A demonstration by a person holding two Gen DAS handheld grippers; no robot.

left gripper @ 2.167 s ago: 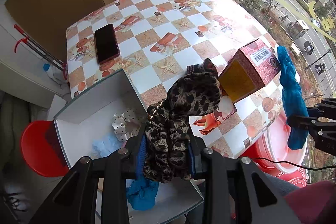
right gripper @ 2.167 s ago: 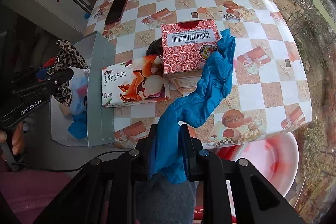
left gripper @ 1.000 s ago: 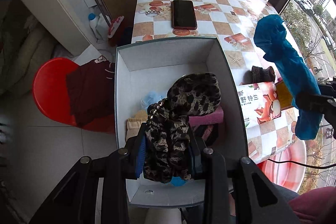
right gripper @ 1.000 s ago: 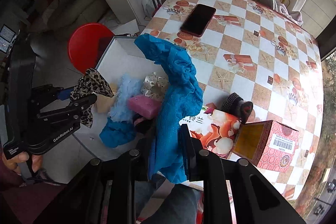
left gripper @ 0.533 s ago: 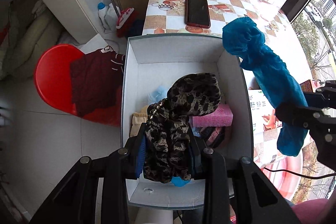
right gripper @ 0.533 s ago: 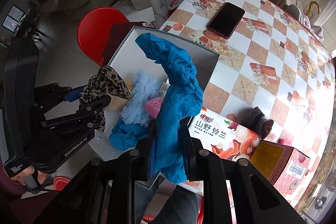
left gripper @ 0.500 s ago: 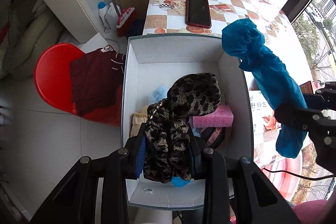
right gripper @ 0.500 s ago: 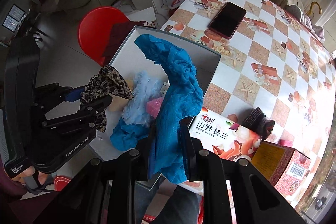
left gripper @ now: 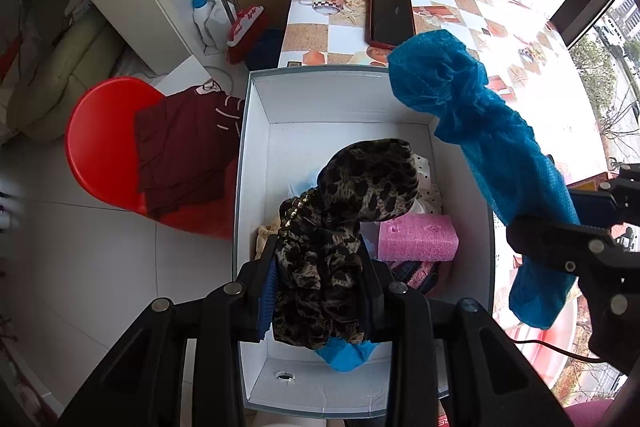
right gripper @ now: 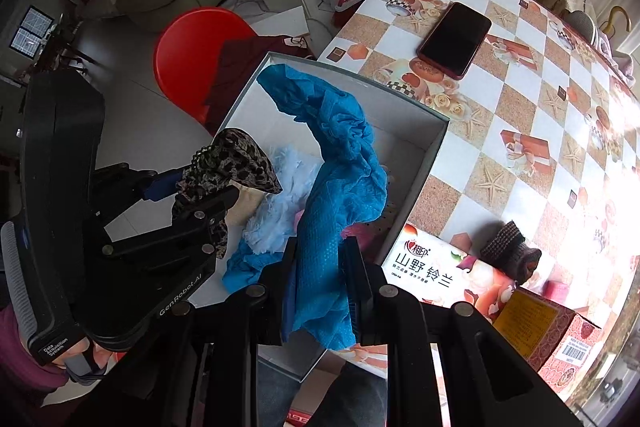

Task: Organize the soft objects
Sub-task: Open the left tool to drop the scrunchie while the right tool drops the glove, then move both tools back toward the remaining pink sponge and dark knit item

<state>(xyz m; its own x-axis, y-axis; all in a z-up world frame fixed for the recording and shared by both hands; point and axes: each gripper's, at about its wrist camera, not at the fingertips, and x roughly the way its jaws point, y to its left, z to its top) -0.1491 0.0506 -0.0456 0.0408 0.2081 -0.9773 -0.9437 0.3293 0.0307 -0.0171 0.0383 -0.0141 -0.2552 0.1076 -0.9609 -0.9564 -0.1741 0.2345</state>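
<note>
My left gripper [left gripper: 318, 279] is shut on a leopard-print cloth [left gripper: 344, 223] and hangs over the open white box [left gripper: 348, 103]. The same gripper [right gripper: 202, 195] and cloth [right gripper: 232, 163] show at the left of the right wrist view. My right gripper [right gripper: 322, 279] is shut on a long blue cloth [right gripper: 332, 187] that trails up over the box [right gripper: 436, 143]. From the left wrist view this blue cloth [left gripper: 480, 131] dangles above the box's right wall. Inside the box lie a pink foam block [left gripper: 418, 241], a light blue fluffy piece [right gripper: 280, 203] and a blue rag [left gripper: 344, 357].
The checkered table [right gripper: 532, 107] beside the box carries a dark phone [right gripper: 456, 39], a tissue pack [right gripper: 436, 275], a dark knitted item [right gripper: 508, 251] and a red patterned carton [right gripper: 560, 335]. A red stool [left gripper: 100, 155] with a maroon garment [left gripper: 184, 147] stands left of the box.
Both grippers have shifted further over the box with their cloths still held. The blue cloth now hangs above the box's right wall instead of over the table.
</note>
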